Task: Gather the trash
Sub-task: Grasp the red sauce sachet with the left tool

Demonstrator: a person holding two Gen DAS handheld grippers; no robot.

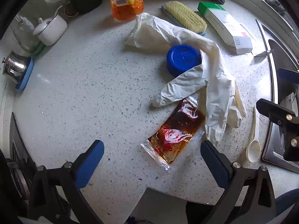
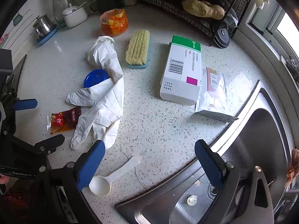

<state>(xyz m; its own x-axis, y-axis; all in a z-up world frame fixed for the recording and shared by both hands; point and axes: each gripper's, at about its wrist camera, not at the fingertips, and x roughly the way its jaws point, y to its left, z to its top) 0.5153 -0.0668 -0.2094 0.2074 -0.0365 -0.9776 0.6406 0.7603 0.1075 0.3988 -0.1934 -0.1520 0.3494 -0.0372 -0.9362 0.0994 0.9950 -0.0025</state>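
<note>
A brown sauce sachet [image 1: 174, 132] lies on the speckled counter [image 1: 84, 97], partly under a white rubber glove [image 1: 211, 78]. My left gripper [image 1: 152, 160] is open, hovering just before the sachet. A blue lid [image 1: 184, 58] sits under the glove. In the right wrist view the glove [image 2: 104, 91], sachet [image 2: 64, 120] and blue lid [image 2: 95, 77] lie left. My right gripper [image 2: 149, 163] is open above a white plastic spoon [image 2: 112, 177], near the sink edge. An orange wrapper [image 2: 114, 22], a medicine box [image 2: 182, 71] and a foil packet [image 2: 213, 97] lie farther off.
A scrub brush [image 2: 138, 49] lies mid-counter. A steel sink [image 2: 243, 168] is at right. A white sugar pot [image 2: 74, 15], steel pot [image 2: 44, 26] and black wire rack [image 2: 186, 9] line the back. The counter's front edge has a notch [image 1: 168, 196].
</note>
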